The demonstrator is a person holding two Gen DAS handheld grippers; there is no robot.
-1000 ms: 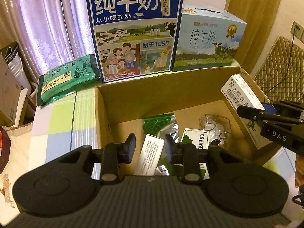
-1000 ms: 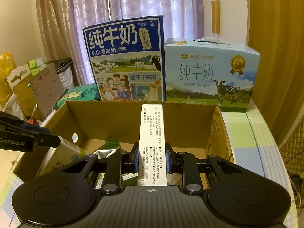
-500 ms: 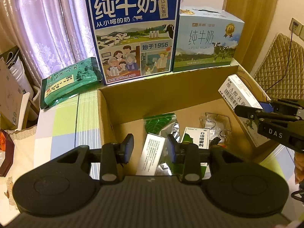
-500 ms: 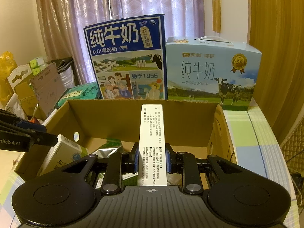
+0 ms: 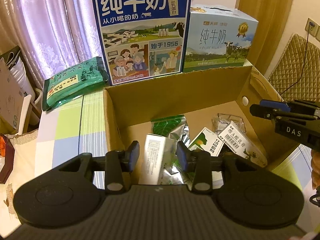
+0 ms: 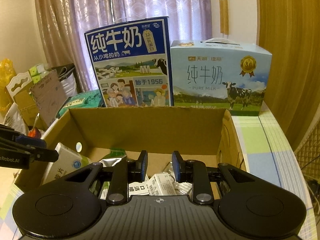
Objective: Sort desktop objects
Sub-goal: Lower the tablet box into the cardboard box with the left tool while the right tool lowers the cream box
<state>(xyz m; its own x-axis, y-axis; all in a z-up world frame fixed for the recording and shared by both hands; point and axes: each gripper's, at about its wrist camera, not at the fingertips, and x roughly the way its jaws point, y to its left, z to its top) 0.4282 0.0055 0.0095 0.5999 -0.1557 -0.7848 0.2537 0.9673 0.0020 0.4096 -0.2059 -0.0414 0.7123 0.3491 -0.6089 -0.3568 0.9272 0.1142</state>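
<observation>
An open cardboard carton (image 5: pixel 180 92) (image 6: pixel 150 128) holds the sorted items. My left gripper (image 5: pixel 158 154) hangs open over its near left corner. A white printed box (image 5: pixel 154 156) (image 6: pixel 66 164) stands between the jaws with a gap on the right side. My right gripper (image 6: pixel 160 166) is open and holds nothing; it also shows at the carton's right side (image 5: pixel 257 107). Below it lies a white barcode box (image 5: pixel 240 146) (image 6: pixel 164 186), tilted. Beside that are a green-and-white spray box (image 5: pixel 208 144), a foil leaf bag (image 5: pixel 168 122) and a clear packet (image 5: pixel 226 120).
Behind the carton stand a tall blue milk case (image 5: pixel 140 30) and a light blue milk case (image 5: pixel 218 40). A green tea bag (image 5: pixel 74 80) lies at back left on the checked tablecloth (image 5: pixel 66 124). A quilted chair (image 5: pixel 296 64) is at right.
The right gripper let go of the tall white box, which dropped and now lies in the carton. The left gripper's jaws spread a little wider around the white printed box.
</observation>
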